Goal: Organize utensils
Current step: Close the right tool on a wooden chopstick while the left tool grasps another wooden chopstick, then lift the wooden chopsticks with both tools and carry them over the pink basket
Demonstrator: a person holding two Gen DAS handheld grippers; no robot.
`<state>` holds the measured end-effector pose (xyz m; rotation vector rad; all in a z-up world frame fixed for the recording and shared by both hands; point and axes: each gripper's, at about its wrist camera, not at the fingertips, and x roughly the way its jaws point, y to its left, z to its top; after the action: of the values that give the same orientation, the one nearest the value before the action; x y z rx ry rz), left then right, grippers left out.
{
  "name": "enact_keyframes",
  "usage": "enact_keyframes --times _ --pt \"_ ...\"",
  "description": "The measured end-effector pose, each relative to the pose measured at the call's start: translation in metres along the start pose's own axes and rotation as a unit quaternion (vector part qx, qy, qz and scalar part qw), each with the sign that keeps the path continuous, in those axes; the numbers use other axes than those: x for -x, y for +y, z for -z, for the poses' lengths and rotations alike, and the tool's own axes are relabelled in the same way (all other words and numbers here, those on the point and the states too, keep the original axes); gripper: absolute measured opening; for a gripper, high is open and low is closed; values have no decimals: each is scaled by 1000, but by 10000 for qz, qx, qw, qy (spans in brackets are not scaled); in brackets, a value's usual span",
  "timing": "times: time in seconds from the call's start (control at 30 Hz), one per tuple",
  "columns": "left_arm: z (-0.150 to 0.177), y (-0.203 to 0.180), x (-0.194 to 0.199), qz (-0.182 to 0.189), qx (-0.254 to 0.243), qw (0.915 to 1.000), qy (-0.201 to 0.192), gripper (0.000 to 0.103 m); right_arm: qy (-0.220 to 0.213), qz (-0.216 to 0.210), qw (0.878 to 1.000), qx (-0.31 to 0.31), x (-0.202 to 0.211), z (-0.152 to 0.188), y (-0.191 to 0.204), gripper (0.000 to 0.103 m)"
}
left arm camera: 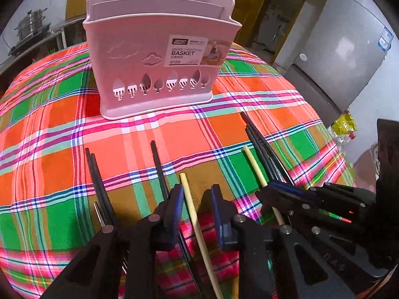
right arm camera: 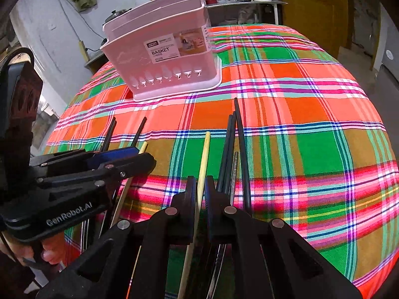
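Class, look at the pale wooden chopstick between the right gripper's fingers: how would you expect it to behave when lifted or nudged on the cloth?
The wooden chopstick looks thin and straight, so probably stiff and light. Held near one end by the right gripper, its long free end may swing or pivot. Its slim form suggests it could roll if pushed sideways, though the woven tablecloth would likely slow it.

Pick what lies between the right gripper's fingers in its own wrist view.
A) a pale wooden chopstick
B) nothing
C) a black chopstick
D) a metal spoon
A: in the right wrist view the pale chopstick runs straight through the narrow gap of the right gripper, while the black chopsticks lie just outside its right finger.
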<state>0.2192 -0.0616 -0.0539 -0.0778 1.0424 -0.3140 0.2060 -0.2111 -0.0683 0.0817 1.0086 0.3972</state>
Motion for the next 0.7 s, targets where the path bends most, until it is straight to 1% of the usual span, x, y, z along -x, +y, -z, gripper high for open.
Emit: enact_keyframes --times 0.07,0.17,0.23,0.4,0.53,0.7 --pt "-2 2 -1 -98 74 9999 18 8 29 12 10000 7 -1 -4 0 7" --pt "-5 9 -3 66 227 9997 72 8 38 55 10000 74 -4 -11 2 8" --pt "-5 10 -2 57 204 9997 83 8 86 53 9999 127 -9 -16 4 11" --pt "-8 13 -5 64 222 9997 105 8 204 55 9997 102 -20 -29 1 11" --pt "-11 12 -8 96 175 9997 170 8 310 -77 9995 40 -25 -37 -4 11" --pt "-15 12 -8 81 132 9996 229 7 407 -32 9991 132 -29 -43 -3 6"
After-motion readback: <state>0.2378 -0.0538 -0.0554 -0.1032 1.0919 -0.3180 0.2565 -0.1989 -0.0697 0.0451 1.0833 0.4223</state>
